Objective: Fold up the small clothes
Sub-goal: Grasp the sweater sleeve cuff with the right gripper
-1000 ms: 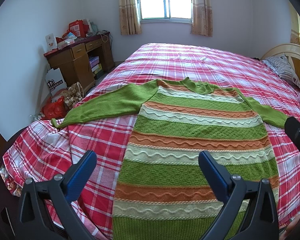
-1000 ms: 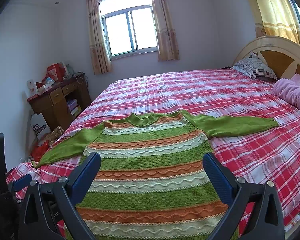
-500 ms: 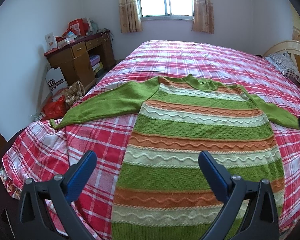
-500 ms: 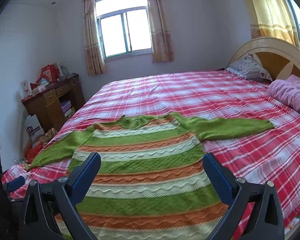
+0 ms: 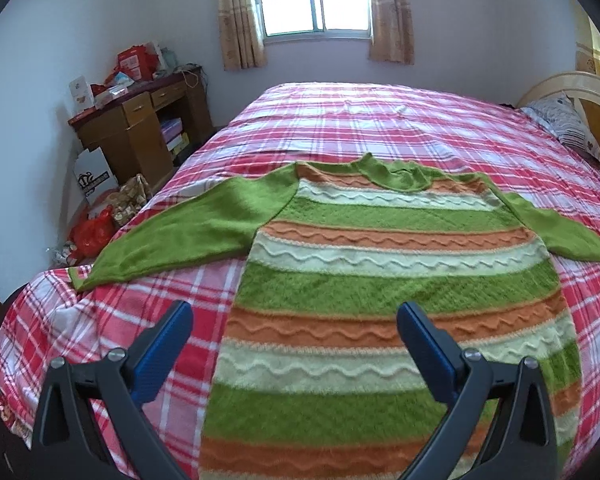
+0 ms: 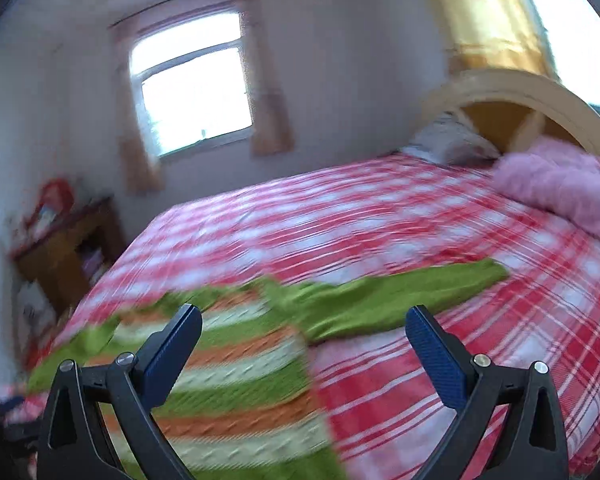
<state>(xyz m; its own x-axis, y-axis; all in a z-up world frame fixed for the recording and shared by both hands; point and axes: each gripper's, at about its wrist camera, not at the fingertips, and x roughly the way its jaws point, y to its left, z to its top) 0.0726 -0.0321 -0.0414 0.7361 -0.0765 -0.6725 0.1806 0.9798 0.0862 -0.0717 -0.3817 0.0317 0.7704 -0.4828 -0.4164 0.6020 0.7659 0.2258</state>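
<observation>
Green-orange striped knit sweater [image 5: 396, 288] lay flat on red plaid bedsheet [image 5: 380, 120]. Right gripper [image 6: 304, 330], fingers apart, had swung toward 2 o'clock sleeve [image 6: 400, 296]; left gripper [image 5: 294, 330] apart, empty. Sleeve fold likely next.

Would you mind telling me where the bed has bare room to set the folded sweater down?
Bare plaid bedspread lies between the sweater collar and the window-side edge, and right of the right sleeve before the pink blanket. The middle is taken; the pillow crowds the headboard.
</observation>
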